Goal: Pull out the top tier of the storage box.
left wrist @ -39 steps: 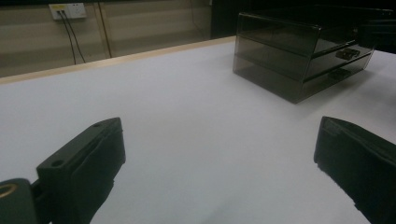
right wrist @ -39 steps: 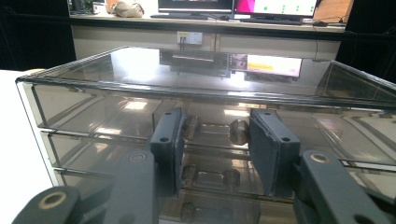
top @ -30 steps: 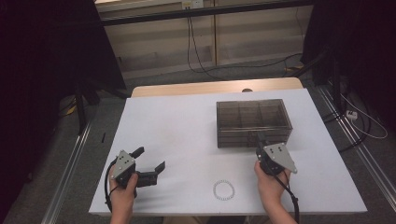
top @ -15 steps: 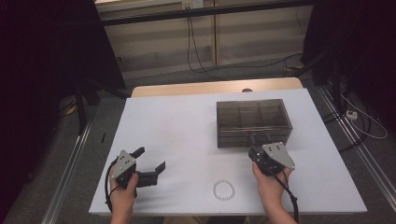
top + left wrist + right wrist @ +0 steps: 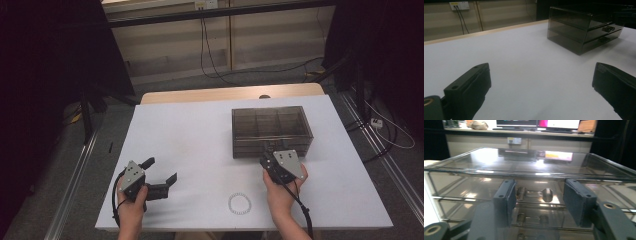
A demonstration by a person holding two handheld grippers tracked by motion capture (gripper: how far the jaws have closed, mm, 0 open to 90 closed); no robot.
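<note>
- High view: hands are coming in from the bottom edge over the white table (image 5: 200, 135). The left gripper (image 5: 162, 176) is lying low near the front left, jaws standing wide apart with nothing between them. The right gripper (image 5: 266, 161) is pointing at the front face of the box (image 5: 270, 131), its tips just at that face. A bead ring (image 5: 239, 203) is lying between the two grippers, nearer the right one and closer to the person than its jaws.
- Left gripper view: the left gripper (image 5: 541, 82) is showing both jaws spread wide over bare table. The box (image 5: 579, 32) is sitting well ahead and to the right of them, its drawer handles facing right.
- Right gripper view: the right gripper (image 5: 539, 197) is facing the box (image 5: 474, 170) closely. Its jaws have just been opening and are standing partly apart, one on each side of a drawer handle (image 5: 534, 194), which is sitting between them. The pads are not pressing on it.
</note>
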